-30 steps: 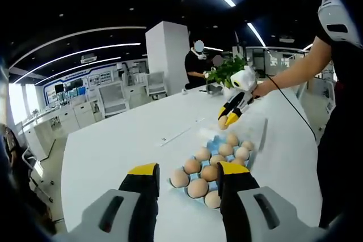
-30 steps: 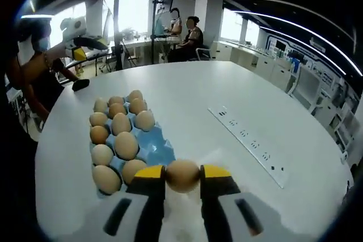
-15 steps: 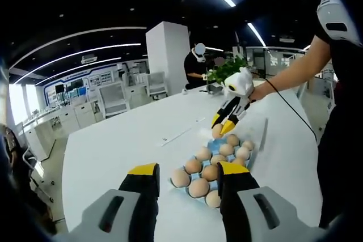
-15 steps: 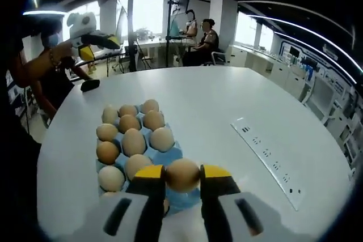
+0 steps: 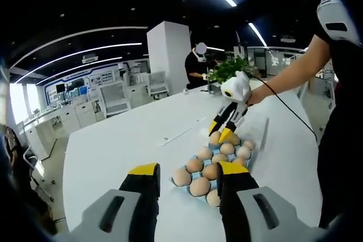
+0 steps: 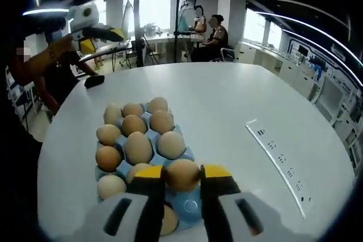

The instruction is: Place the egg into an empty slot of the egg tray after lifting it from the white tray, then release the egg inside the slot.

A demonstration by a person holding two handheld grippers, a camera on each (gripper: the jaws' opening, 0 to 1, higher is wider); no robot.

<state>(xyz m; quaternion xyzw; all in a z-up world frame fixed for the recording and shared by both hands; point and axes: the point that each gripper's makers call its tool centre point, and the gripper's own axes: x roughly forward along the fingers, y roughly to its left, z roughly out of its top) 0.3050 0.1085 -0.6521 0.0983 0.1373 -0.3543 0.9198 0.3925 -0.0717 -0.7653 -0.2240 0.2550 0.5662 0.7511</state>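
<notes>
In the right gripper view, an egg (image 6: 182,174) is pinched between the yellow-tipped jaws of the right hand-held gripper (image 6: 182,178), held over the near end of the blue egg tray (image 6: 180,152). A bare blue slot (image 6: 191,206) is seen just below the held egg, at 6 o'clock from it. Beyond it, brown eggs (image 6: 138,147) are seated in the tray's rows toward 11 o'clock. The tray rests on a white counter (image 6: 227,106). A strip of sockets (image 6: 279,161) lies on the counter at 3 o'clock, well apart from the tray. At 10 o'clock, far off, the left hand-held gripper (image 6: 105,31) is seen raised above the counter edge.

In the left gripper view, the left hand-held gripper (image 5: 188,175) is seen with its jaws spread and nothing between them. Past them the egg tray (image 5: 212,165) lies on the counter (image 5: 113,145), and the right hand-held gripper (image 5: 218,134) is lowered over its far end, the egg (image 5: 215,138) at its tips. A potted plant (image 5: 226,71) stands farther back.
</notes>
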